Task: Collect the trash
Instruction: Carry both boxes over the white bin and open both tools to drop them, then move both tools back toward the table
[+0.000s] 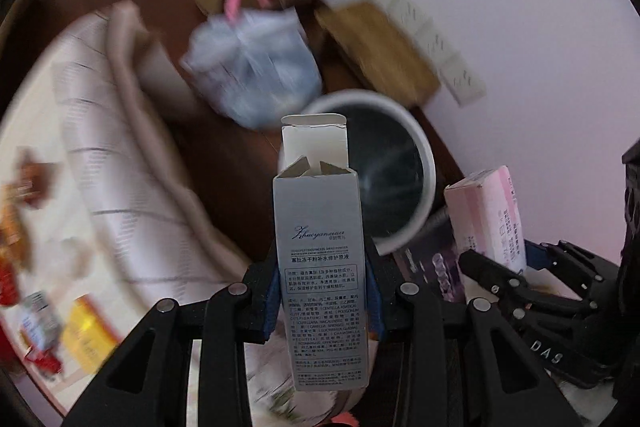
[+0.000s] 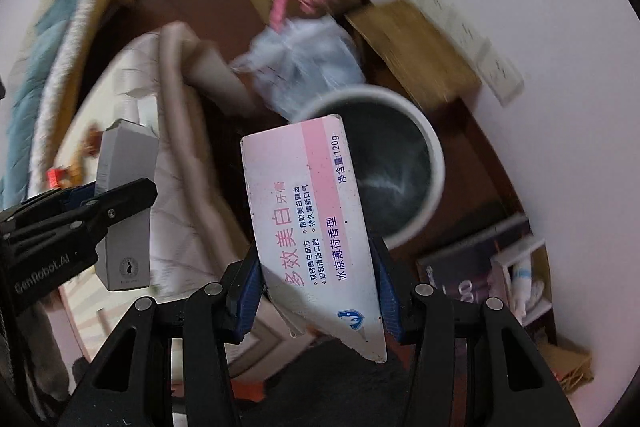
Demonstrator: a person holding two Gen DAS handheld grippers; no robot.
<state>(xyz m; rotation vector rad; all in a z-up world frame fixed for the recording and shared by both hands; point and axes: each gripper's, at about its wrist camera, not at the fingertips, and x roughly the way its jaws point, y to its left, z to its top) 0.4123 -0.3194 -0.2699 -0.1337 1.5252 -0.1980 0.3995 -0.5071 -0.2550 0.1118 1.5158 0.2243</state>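
Light: soft, even indoor light; pinkish cast on the white wall (image 1: pixel 520 27).
Shadows: faint; the inside of the white trash bin (image 2: pixel 434 163) is dark.
Glare: pale streak on the bin's inner wall.
Sharp: print on the silver carton (image 1: pixel 322 267) and the pink toothpaste box (image 2: pixel 316 227), both near the lens.
Blurred: everything beyond the bin, including the clear plastic bag (image 1: pixel 256 67), is motion-smeared.
Edges: strong fisheye curvature, black corner vignette.
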